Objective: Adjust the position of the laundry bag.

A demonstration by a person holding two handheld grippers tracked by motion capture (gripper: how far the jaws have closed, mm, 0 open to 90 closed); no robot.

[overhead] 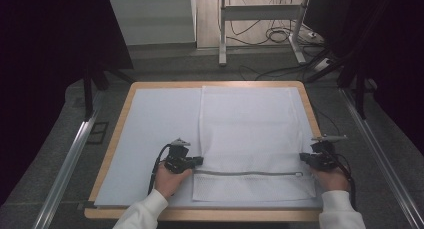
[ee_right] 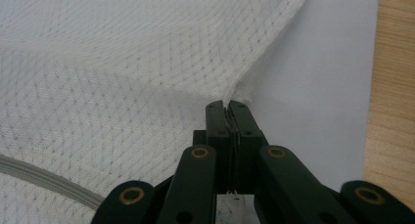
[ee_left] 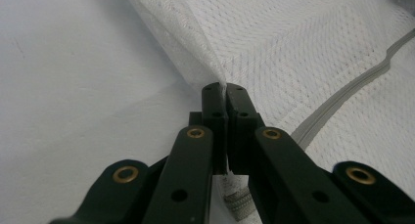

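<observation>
The white mesh bag (overhead: 250, 134) lies flat on the right half of a pale sheet (overhead: 160, 134) that covers a wooden table (overhead: 120, 119). A grey zipper (overhead: 247, 173) runs across the bag near its front edge, from one side to the other.

At the bag's left edge, just above the zipper's end, the left gripper (overhead: 196, 161) has its jaws pressed together on the mesh. In the left gripper view the fabric rises in a small ridge out of the closed tips of the left gripper (ee_left: 224, 89), with the zipper (ee_left: 342, 101) slanting off to the right of them.

At the bag's right edge, the right gripper (overhead: 306, 157) pinches the mesh in the same way. The right gripper view shows the tips of the right gripper (ee_right: 226, 106) shut on a fold of the bag (ee_right: 122, 77), the pale sheet (ee_right: 323, 77) and the wooden table edge (ee_right: 394, 87) beyond it.

The person's left hand (overhead: 170, 180) and right hand (overhead: 332, 179), in white sleeves, come in from the near side of the table.
</observation>
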